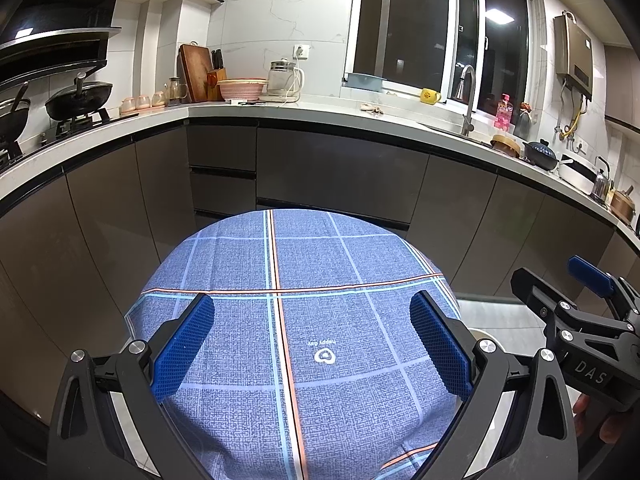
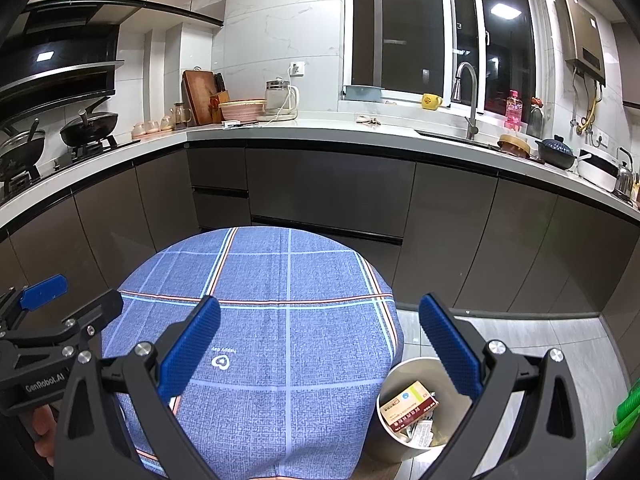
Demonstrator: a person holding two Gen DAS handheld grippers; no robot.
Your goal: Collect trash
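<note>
Both the left gripper point(image 1: 312, 344) and right gripper point(image 2: 320, 350) are hovering wide open and empty over the bare tablecloth point(image 2: 280, 280), while the trash is sitting in the bin point(image 2: 390, 376) at five o'clock, so nothing seems left to collect.

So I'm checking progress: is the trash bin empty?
Not empty: the trash bin beside the table holds a red and tan carton and smaller packets.

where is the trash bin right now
In the right wrist view, the round white trash bin stands on the grey tiled floor at lower right, beside the blue checked tablecloth.
</note>
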